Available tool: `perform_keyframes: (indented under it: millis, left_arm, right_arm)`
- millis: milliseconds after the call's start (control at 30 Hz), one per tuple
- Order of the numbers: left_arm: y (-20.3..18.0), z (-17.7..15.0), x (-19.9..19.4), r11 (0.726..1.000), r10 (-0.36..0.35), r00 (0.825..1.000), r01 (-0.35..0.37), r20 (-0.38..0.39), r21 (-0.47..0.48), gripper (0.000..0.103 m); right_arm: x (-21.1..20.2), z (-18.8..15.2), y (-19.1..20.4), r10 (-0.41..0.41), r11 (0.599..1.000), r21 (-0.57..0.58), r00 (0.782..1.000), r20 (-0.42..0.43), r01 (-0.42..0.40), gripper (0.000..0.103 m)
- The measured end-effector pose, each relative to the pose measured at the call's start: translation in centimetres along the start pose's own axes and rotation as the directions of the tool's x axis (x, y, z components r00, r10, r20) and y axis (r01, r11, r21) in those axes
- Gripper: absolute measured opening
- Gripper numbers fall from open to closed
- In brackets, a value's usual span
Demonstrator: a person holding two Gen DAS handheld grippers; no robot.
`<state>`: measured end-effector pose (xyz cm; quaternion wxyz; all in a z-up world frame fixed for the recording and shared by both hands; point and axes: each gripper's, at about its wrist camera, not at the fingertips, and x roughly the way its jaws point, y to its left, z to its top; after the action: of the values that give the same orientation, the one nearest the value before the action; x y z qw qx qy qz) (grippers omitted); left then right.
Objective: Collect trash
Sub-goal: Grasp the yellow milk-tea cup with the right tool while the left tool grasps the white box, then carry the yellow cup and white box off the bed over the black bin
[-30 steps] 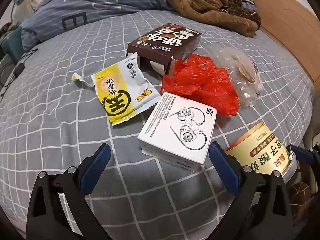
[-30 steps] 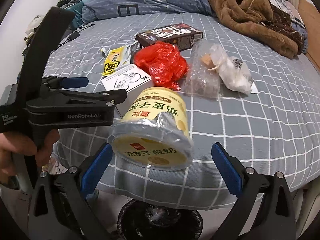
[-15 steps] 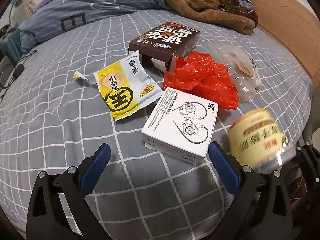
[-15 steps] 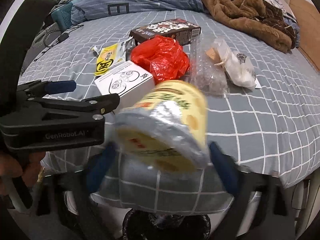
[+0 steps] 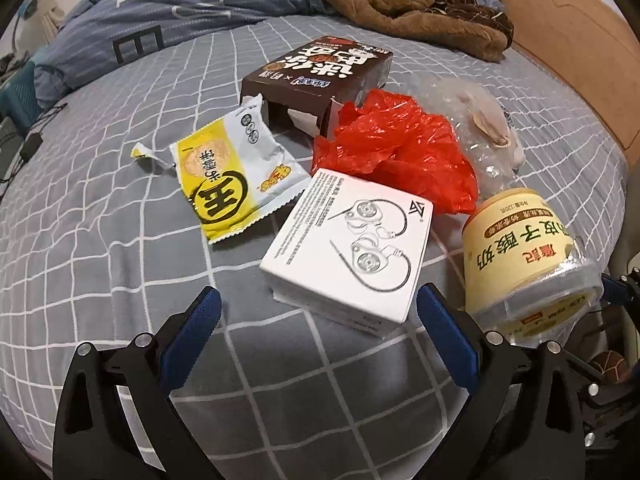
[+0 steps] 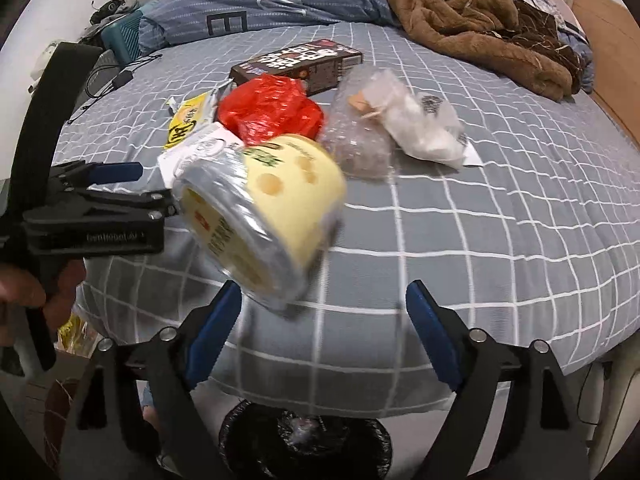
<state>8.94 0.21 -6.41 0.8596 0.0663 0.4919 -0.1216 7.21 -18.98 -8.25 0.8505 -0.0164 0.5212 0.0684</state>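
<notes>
The yellow tub (image 6: 264, 216) lies tipped on its side at the near edge of the bed (image 6: 500, 200), its foil-covered mouth facing the right wrist camera and blurred. It sits above and ahead of the right gripper (image 6: 324, 332), whose blue-padded jaws stand wide apart with nothing between them; the tub is not clamped. In the left wrist view the tub (image 5: 524, 256) shows at the right, beside the white box (image 5: 348, 248), with its printed label readable and the tip of the right gripper (image 5: 616, 292) just past it.

The left gripper (image 5: 316, 340) is also spread wide and holds nothing, hovering over the grey checked sheet just short of the white box. From the right wrist camera it (image 6: 100, 216) appears side-on at the left, held in a hand (image 6: 36, 284).

Behind the white box lie a crumpled red bag (image 5: 400, 156), a yellow snack wrapper (image 5: 228, 176) with a torn-off scrap (image 5: 142, 152) next to it, and an open brown carton (image 5: 320, 76). To the right of the red bag sits clear plastic wrap (image 6: 360, 144) touching a white bag (image 6: 424, 128).

A black-lined bin (image 6: 304, 436) stands on the floor below the bed edge, directly under the right gripper. A brown blanket (image 6: 480, 20) and a blue quilt (image 6: 260, 4) lie at the far end.
</notes>
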Motion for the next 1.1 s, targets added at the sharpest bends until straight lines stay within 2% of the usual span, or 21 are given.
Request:
perform_keyframes:
  millis: [200, 233, 267, 300, 533, 733, 967, 1067, 1100]
  left_arm:
    - [-0.5, 0.7, 0.7, 1.000, -0.016, 1.000, 0.016, 0.008, -0.005, 0.094]
    - [-0.5, 0.9, 0.8, 1.000, -0.019, 1.000, 0.019, 0.007, -0.010, 0.090]
    - [-0.5, 1.0, 0.9, 1.000, -0.025, 1.000, 0.025, 0.007, -0.013, 0.080]
    - [-0.6, 1.1, 0.9, 0.999, -0.034, 0.999, 0.034, 0.009, -0.015, 0.078]
    - [-0.7, 0.9, 0.4, 0.999, 0.010, 1.000, -0.009, 0.025, -0.037, 0.076]
    - [0.6, 0.1, -1.8, 0.992, 0.052, 0.998, -0.047, 0.042, -0.116, 0.076]
    - [1.1, -0.9, -4.4, 0.988, 0.075, 0.996, -0.066, 0.057, -0.141, 0.076]
    - [1.2, -1.2, -4.9, 0.986, 0.091, 0.994, -0.082, 0.058, -0.144, 0.076]
    - [1.3, -1.4, -5.0, 0.985, 0.093, 0.994, -0.083, 0.058, -0.148, 0.076]
  right_arm:
    - [0.2, -0.1, -1.9, 0.026, 1.000, 0.003, 1.000, -0.017, -0.026, 0.082]
    - [0.2, -0.1, -2.0, 0.030, 1.000, 0.003, 0.999, -0.017, -0.030, 0.082]
    - [0.1, 0.0, -2.2, 0.046, 0.999, 0.001, 0.999, -0.017, -0.046, 0.082]
    - [0.1, 0.1, -2.2, 0.058, 0.998, -0.001, 0.998, -0.016, -0.058, 0.082]
    - [-0.2, 2.1, -2.0, 0.123, 0.989, -0.082, 0.992, -0.006, -0.123, 0.083]
    - [0.3, 4.3, -0.6, 0.199, 0.963, -0.182, 0.980, -0.019, -0.199, 0.086]
    - [2.6, 6.5, 0.1, 0.309, 0.919, -0.221, 0.945, -0.109, -0.326, 0.086]
    - [3.3, 6.8, 0.3, 0.329, 0.913, -0.209, 0.936, -0.126, -0.349, 0.086]
    - [3.3, 6.9, 0.2, 0.332, 0.914, -0.204, 0.935, -0.122, -0.351, 0.079]
